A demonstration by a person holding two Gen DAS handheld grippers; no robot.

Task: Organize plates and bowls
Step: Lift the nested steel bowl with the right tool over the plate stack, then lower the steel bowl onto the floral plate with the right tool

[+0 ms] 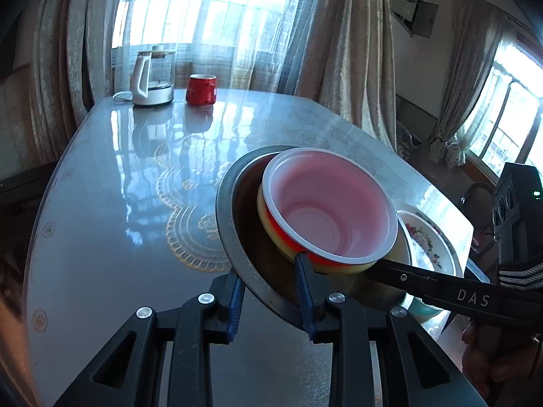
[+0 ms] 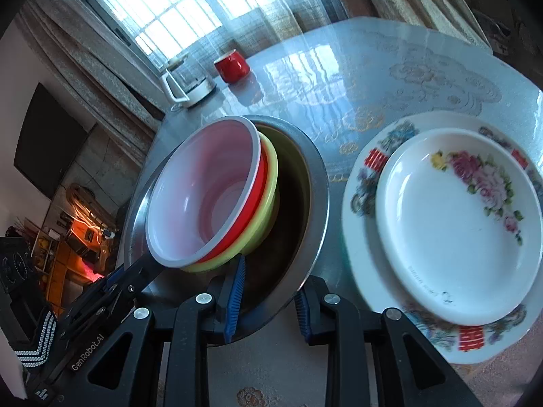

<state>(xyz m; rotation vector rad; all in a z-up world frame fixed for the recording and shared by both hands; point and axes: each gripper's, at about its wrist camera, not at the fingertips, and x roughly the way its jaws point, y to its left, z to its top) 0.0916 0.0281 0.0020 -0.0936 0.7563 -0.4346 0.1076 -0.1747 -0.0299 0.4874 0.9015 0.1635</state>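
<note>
Left gripper (image 1: 271, 300) and right gripper (image 2: 268, 300) both clamped on the steel basin (image 2: 305, 183) rim, nested bowls (image 2: 210, 196) tilting inside just ahead. Best lowered level, both releasing together. Beyond right: stacked plates (image 2: 454, 217). Hidden: basin underside, whether lifted; bowl count unclear.

White letters "DAS" stand on the black arm of the right gripper (image 1: 373, 264), at 4 o'clock in the left wrist view. White letters "GenRobot.AI" stand on the black body of the left gripper (image 2: 149, 264), at 7 o'clock in the right wrist view. The big white flowered plate (image 2: 366, 183) has red Chinese signs at 10 and 5 o'clock on its rim; the small grey print on the smaller white flowered plate (image 2: 441, 230) is too blurry to read
</note>
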